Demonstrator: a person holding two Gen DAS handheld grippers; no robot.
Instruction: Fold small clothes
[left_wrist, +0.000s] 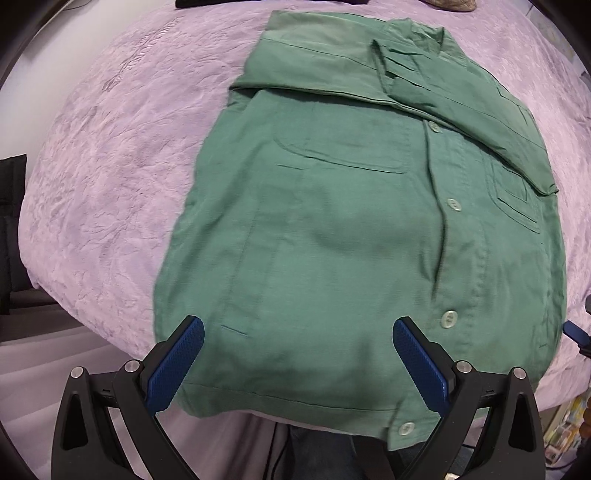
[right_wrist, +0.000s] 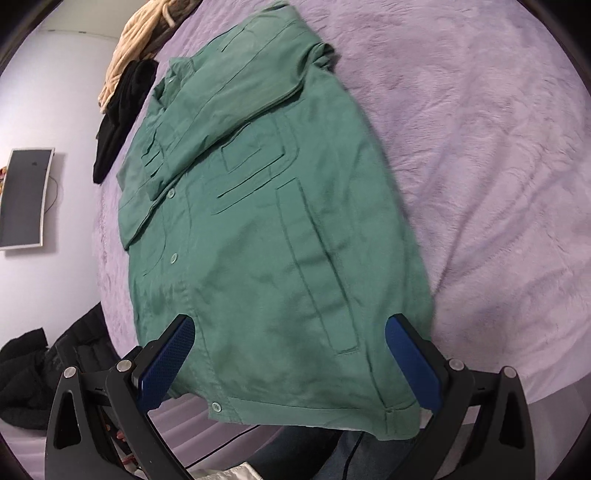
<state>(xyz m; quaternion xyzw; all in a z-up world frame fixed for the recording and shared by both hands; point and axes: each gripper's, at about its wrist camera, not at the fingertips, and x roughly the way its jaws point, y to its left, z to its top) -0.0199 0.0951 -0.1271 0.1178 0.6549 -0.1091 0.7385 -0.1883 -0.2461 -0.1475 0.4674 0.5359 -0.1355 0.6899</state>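
Both hand-held grippers, left (left_wrist: 297, 363) and right (right_wrist: 290, 360), gape over the green shirt (right_wrist: 266, 236); black clothing (right_wrist: 122, 110) lies beyond.

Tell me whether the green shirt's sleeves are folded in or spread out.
Folded in. On the green shirt, a sleeve lies across the buttoned chest below the collar; none extends onto the purple bedspread.

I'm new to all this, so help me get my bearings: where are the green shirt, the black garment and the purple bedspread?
green shirt (left_wrist: 332, 240), left wrist view, mid front panel.
black garment (right_wrist: 122, 110), right wrist view, its middle.
purple bedspread (right_wrist: 480, 147), right wrist view, bare part.
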